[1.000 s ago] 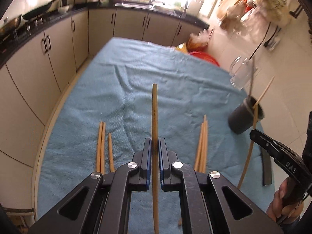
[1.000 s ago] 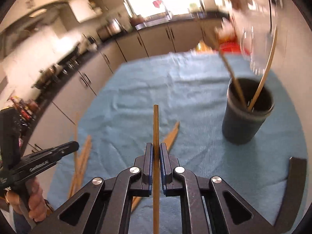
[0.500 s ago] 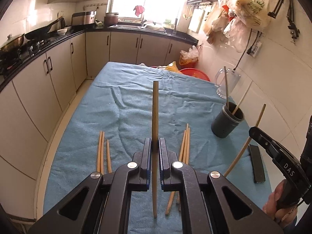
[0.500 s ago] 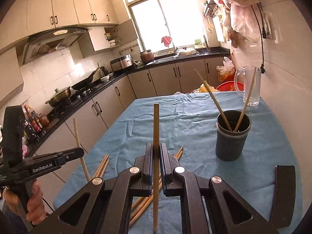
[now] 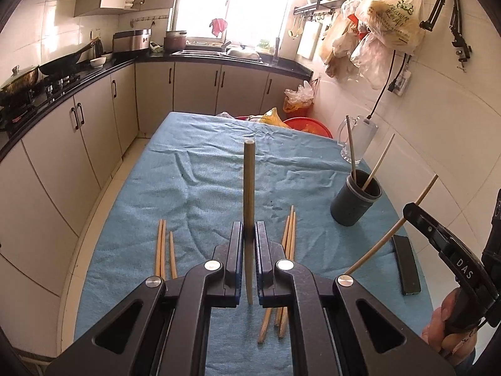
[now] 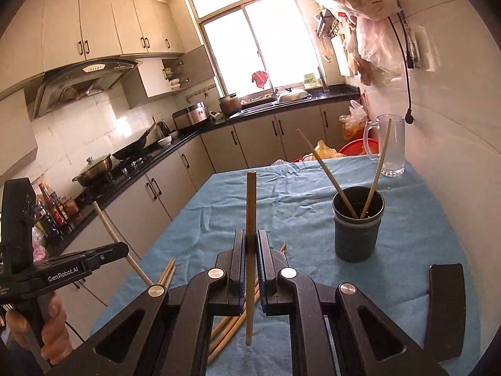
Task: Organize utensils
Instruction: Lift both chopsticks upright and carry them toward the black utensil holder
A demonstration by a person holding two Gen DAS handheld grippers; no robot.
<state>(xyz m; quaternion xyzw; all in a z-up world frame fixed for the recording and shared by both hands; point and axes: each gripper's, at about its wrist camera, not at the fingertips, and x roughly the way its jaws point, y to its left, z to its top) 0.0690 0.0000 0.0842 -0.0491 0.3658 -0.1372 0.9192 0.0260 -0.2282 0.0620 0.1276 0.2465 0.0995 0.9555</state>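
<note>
My left gripper [image 5: 249, 232] is shut on a wooden chopstick [image 5: 249, 185] that points away from me, above the blue towel [image 5: 219, 163]. My right gripper [image 6: 250, 238] is shut on another chopstick [image 6: 250, 203] in the same way. Each shows in the other's view: the right gripper [image 5: 410, 211] with its chopstick [image 5: 388, 235], the left gripper [image 6: 123, 249] with its chopstick [image 6: 111, 230]. A dark cup [image 5: 356, 202] [image 6: 358, 228] stands ahead on the right with two chopsticks leaning in it. Loose chopsticks [image 5: 161, 247] [image 5: 289, 235] lie on the towel below.
A glass mug [image 5: 357, 139] [image 6: 389, 147] stands behind the cup near the wall. A flat black object [image 5: 406, 264] [image 6: 446, 307] lies at the towel's right edge. Kitchen cabinets [image 5: 94, 119] run along the left, and red basins [image 5: 308, 125] sit past the table's far end.
Both grippers have risen from the towel with their chopsticks and tipped upward, so the table looks farther off. Neither grip has changed.
</note>
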